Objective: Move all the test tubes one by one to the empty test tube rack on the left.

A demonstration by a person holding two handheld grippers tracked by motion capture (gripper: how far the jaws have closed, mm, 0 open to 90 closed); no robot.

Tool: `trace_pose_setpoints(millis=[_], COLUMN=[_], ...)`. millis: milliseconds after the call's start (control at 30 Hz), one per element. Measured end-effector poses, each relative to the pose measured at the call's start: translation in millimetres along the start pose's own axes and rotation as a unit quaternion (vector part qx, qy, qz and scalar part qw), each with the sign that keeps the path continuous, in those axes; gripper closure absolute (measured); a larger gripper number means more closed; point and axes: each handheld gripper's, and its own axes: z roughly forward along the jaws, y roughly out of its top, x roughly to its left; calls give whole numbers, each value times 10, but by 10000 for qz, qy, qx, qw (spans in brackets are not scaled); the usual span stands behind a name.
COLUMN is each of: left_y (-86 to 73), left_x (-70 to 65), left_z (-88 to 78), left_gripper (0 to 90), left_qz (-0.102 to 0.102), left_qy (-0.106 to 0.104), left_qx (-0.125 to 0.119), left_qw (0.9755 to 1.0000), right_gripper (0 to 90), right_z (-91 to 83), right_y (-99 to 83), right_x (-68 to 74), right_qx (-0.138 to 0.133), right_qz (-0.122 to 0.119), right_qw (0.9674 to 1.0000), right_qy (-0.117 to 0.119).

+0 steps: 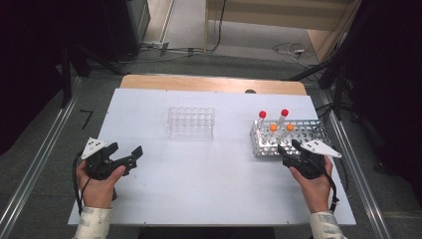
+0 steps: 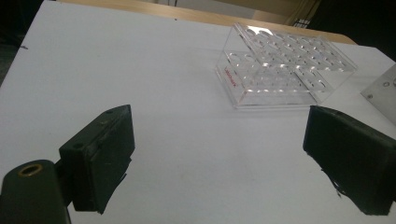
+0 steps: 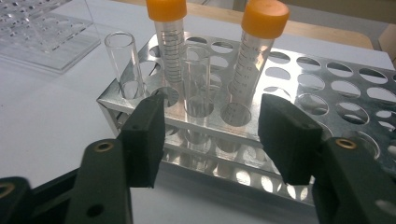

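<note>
Right gripper view: jaws apart, grasping nothing; metal rack (image 3: 299, 70) runs off frame.

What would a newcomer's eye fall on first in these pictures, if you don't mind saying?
Probably the coloured caps: two red-capped tubes and two orange-capped tubes standing upright in the metal rack at the table's right. The right gripper sits at that rack's near edge, jaws apart around nothing. Mid-table stands an empty clear rack, with the left gripper open at the left.
</note>
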Motion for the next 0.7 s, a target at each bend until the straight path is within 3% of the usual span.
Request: trace_pose_setpoints(millis=[33, 700], left_y=[-1, -15], left_x=[2, 23], left_z=[2, 13], left_gripper=[97, 98], left_qz=[-3, -39], left_qy=[-5, 61], left_qx=[-1, 19], left_qw=[10000, 10000], right_gripper=[475, 693], right_z=[20, 192], right_y=[6, 49], right_x=[4, 42], right_qx=[-47, -132], right_qz=[-2, -134], right_qw=[10000, 9998], right_qy=[17, 74])
